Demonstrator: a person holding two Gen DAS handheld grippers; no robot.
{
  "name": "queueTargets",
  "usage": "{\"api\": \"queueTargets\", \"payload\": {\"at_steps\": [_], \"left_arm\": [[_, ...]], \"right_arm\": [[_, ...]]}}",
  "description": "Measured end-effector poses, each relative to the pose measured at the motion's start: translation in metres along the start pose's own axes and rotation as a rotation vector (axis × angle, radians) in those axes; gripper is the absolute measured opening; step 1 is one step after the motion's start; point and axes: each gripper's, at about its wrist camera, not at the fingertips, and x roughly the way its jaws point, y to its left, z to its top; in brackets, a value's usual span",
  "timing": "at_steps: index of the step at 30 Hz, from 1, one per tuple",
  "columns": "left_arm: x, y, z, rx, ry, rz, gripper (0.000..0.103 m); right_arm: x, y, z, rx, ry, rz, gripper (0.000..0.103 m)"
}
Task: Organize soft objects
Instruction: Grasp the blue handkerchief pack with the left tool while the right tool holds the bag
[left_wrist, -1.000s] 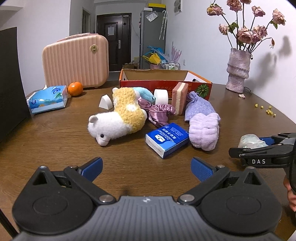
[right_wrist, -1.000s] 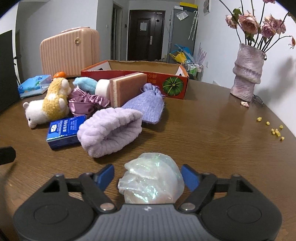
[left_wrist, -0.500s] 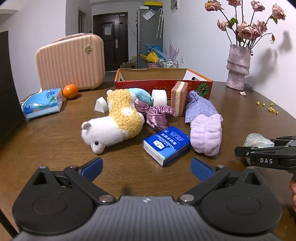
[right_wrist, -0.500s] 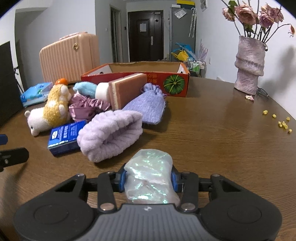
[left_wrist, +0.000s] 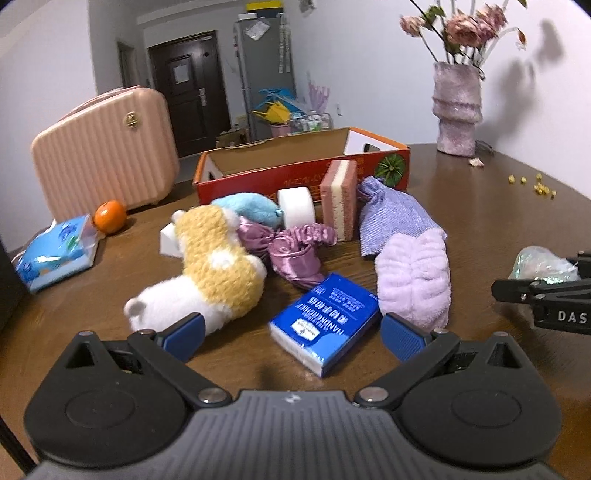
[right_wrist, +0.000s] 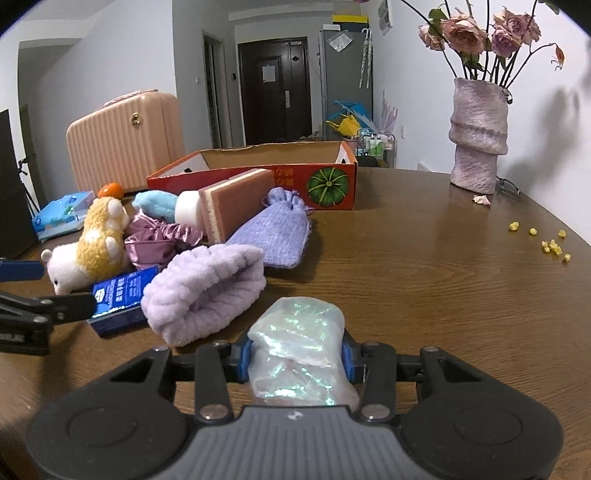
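The right claw (right_wrist: 297, 360) has just closed its jaws on the pouch (right_wrist: 299, 345), a shimmery translucent bundle pinched between the blue pads low over the surface (right_wrist: 424, 280). The left claw (left_wrist: 291, 330) is wide open and holds nothing, the blue pack (left_wrist: 325, 321) lying between its fingertips. Beyond are the plush (left_wrist: 207, 273), mitt (left_wrist: 413, 277) and box (left_wrist: 303, 166).

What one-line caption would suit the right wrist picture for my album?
The right gripper squeezes a shimmery pouch above a wooden table, with soft toys heaped before a red box.
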Motion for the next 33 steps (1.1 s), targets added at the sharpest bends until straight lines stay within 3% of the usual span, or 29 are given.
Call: {"api": "queueTargets", "payload": {"at_steps": [11,19,26,33], "left_arm": [[0.042,-0.010,0.004,0.075,0.055,-0.035,0.103],[0.066,-0.005,0.005,0.060,0.092,-0.087,0.102],[0.073,0.007,0.007,-0.001,0.108,-0.191,0.081],[0.066,0.002,0.005,0.014,0.083,-0.210,0.061]], "right_arm": [[0.003,-0.004,0.001,0.026,-0.005,-0.010,0.042],[0.007,-0.004,0.000,0.024,0.003,-0.019,0.043],[0.009,-0.005,0.000,0.029,0.005,-0.029,0.043],[0.009,-0.006,-0.001,0.031,0.005,-0.032,0.043]]}}
